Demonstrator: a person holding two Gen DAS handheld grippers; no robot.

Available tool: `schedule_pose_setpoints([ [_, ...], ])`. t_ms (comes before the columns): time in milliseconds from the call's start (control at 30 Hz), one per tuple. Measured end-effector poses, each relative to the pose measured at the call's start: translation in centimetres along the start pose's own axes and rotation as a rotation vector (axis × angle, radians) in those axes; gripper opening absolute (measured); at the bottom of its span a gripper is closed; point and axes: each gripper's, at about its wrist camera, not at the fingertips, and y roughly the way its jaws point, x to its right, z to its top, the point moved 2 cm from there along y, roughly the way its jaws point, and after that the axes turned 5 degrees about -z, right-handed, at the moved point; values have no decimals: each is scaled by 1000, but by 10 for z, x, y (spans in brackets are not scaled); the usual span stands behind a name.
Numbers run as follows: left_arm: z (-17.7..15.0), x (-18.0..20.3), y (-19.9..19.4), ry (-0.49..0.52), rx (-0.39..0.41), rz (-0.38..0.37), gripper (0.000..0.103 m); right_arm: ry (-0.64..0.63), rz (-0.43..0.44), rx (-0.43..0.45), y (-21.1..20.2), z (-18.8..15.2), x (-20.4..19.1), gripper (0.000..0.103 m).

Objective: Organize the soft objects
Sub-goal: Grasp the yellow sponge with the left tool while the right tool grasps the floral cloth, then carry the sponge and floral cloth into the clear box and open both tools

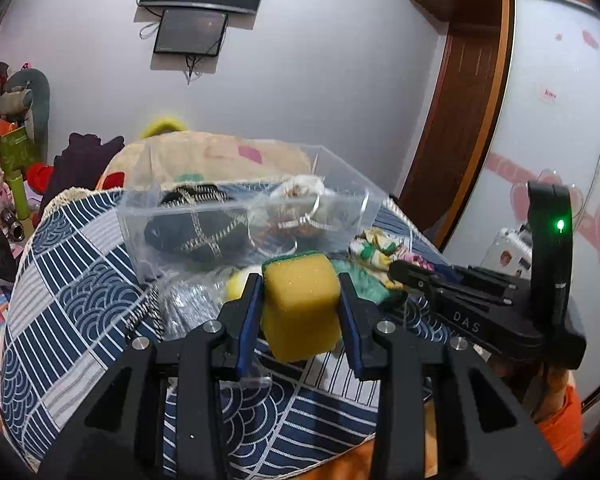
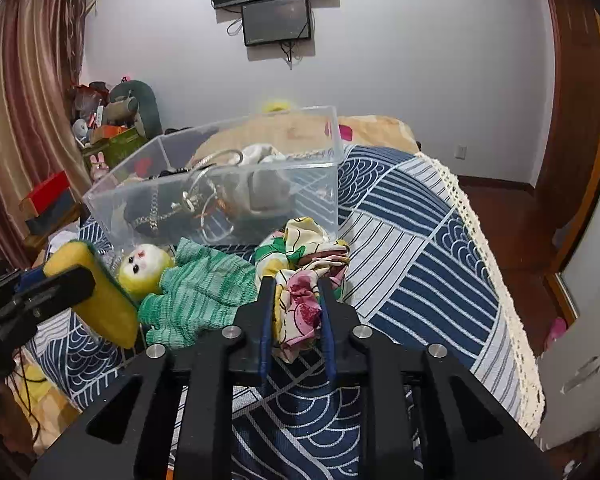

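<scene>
My left gripper (image 1: pixel 300 284) is shut on a yellow sponge (image 1: pixel 300 304) with a green scouring side and holds it above the blue patterned cloth, just in front of the clear plastic box (image 1: pixel 140 216). The sponge also shows at the left of the right wrist view (image 2: pixel 100 300). My right gripper (image 2: pixel 296 284) is shut on a floral cloth (image 2: pixel 300 300) that lies bunched on the table. A yellow-headed doll in a green knitted dress (image 2: pixel 196 284) lies between the sponge and the cloth. The box (image 2: pixel 300 200) holds a black chain bag and other soft items.
The table wears a blue and white patterned cloth (image 2: pixel 420 248) with a cream fringe at its right edge. Crinkled clear plastic (image 1: pixel 188 304) lies left of the sponge. A pillow sits behind the box. Clutter and toys stand at the far left (image 1: pixel 4 184).
</scene>
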Motion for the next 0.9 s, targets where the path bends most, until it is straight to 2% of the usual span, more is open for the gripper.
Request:
schedule_pose_setpoints([
  [267,26,-8,-27,9,104,46,36,-4,-6,81,-25,17,-5,15],
  [567,63,-19,-37,39,198,106,36,-35,3,200,-56,50,-20,15],
  [733,80,-24,-34,58,231,136,36,-44,3,252,-59,72,-27,15],
  [900,92,-37,-19,37,224,160,36,-53,-17,293,-51,92,-30,15],
])
